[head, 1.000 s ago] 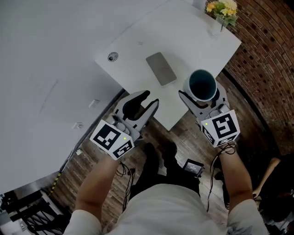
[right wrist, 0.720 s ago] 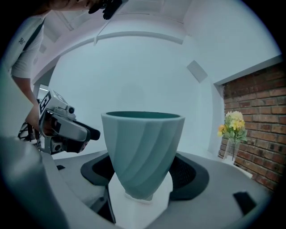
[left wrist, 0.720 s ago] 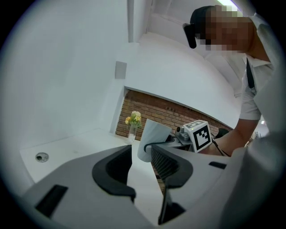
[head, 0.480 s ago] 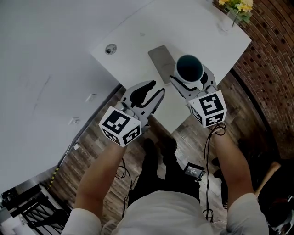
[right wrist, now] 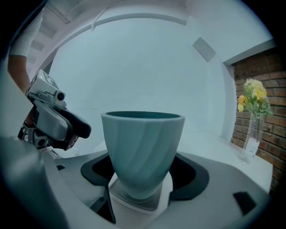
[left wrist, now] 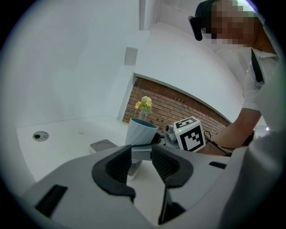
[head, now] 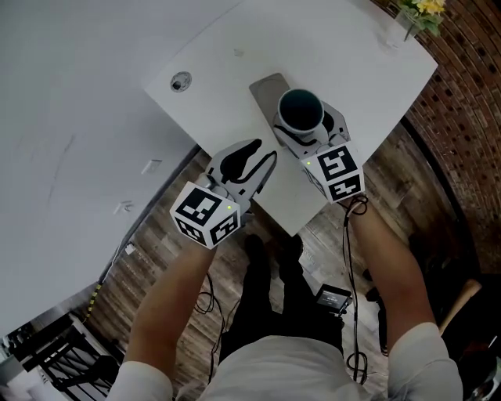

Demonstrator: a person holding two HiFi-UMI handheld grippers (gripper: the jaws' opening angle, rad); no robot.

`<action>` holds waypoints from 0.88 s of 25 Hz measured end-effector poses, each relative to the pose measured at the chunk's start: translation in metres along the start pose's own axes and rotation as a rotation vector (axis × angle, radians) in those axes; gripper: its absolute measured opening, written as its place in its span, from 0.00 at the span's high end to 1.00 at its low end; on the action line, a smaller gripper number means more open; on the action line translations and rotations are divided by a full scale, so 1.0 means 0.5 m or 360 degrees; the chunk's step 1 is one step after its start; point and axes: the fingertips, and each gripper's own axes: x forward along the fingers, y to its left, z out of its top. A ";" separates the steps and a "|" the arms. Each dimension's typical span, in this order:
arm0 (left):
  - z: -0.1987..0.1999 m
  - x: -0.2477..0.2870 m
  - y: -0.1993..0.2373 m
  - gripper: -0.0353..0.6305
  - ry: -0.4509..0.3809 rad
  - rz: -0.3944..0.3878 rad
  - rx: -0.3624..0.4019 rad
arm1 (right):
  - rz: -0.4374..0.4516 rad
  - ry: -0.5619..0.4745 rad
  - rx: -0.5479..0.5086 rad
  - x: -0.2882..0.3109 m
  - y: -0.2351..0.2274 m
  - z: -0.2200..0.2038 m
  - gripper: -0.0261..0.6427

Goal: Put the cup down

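A teal ribbed cup (head: 301, 110) stands upright between the jaws of my right gripper (head: 305, 129), which is shut on it. Its base is at a grey square coaster (head: 264, 88) on the white table (head: 227, 47); I cannot tell whether it rests on it. In the right gripper view the cup (right wrist: 143, 147) fills the middle, over the coaster (right wrist: 134, 202). My left gripper (head: 254, 160) hangs open and empty at the table's near edge, left of the cup. In the left gripper view, the cup (left wrist: 140, 133) and the right gripper's marker cube (left wrist: 190, 134) show beyond the left gripper's jaws.
A glass vase of yellow flowers (head: 415, 12) stands at the table's far right corner. A round cable hole (head: 181, 81) sits near the left corner. A brick wall (head: 470, 94) runs at the right, with wooden floor (head: 156, 266) below the table edge.
My right gripper has carried the cup left and farther onto the table, to the coaster. The left gripper has shifted slightly toward the table edge.
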 end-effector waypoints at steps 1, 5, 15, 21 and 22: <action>-0.005 0.001 0.004 0.75 0.0004 0.0003 -0.0009 | 0.0003 0.0008 0.0003 0.008 0.001 -0.006 0.41; -0.017 0.007 0.010 0.75 0.0009 0.0008 -0.0037 | 0.0011 0.0021 0.0035 0.025 0.002 -0.028 0.41; -0.028 0.016 0.004 0.74 0.0017 -0.0001 -0.0052 | 0.0011 -0.0008 0.0047 0.031 0.010 -0.039 0.41; -0.028 0.020 0.003 0.75 0.0034 0.0009 -0.0051 | 0.0004 0.0004 0.0066 0.033 0.005 -0.043 0.41; -0.028 0.020 0.003 0.75 0.0034 0.0009 -0.0051 | -0.0002 0.0006 0.0060 0.032 0.005 -0.043 0.41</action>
